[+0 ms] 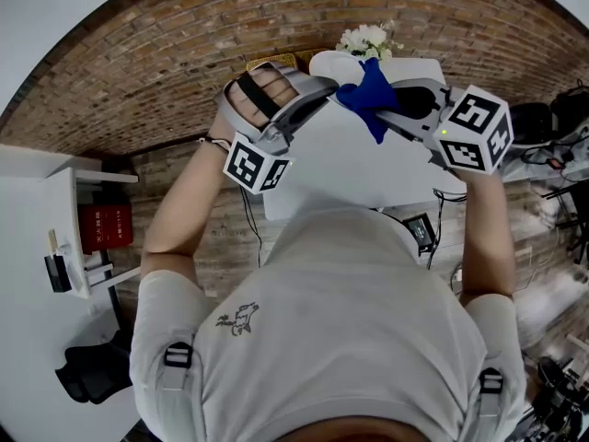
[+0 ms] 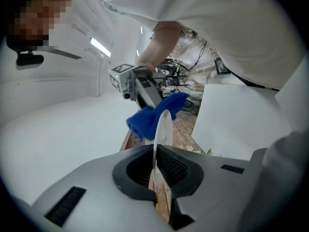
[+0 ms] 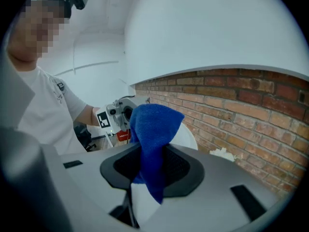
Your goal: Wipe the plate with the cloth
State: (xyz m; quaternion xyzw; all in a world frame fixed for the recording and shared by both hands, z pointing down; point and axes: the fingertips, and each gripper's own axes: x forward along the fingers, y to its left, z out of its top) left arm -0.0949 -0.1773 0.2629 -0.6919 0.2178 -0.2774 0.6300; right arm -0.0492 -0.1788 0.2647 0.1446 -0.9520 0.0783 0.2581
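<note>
A white plate (image 2: 162, 127) stands on edge between the jaws of my left gripper (image 2: 157, 167), which is shut on its rim. In the head view the plate (image 1: 329, 63) is held up over the white table (image 1: 368, 178). My right gripper (image 3: 149, 170) is shut on a blue cloth (image 3: 152, 129) that bunches above its jaws and hangs below them. The cloth (image 1: 368, 95) lies against the plate's face, between my left gripper (image 1: 317, 92) and my right gripper (image 1: 394, 109). The right gripper view shows the plate (image 3: 187, 138) just behind the cloth.
A bunch of white flowers (image 1: 368, 39) sits at the table's far edge. A white shelf with a red box (image 1: 106, 226) stands at the left. Cables and dark gear (image 1: 552, 122) lie at the right on the brick-pattern floor (image 1: 166, 90).
</note>
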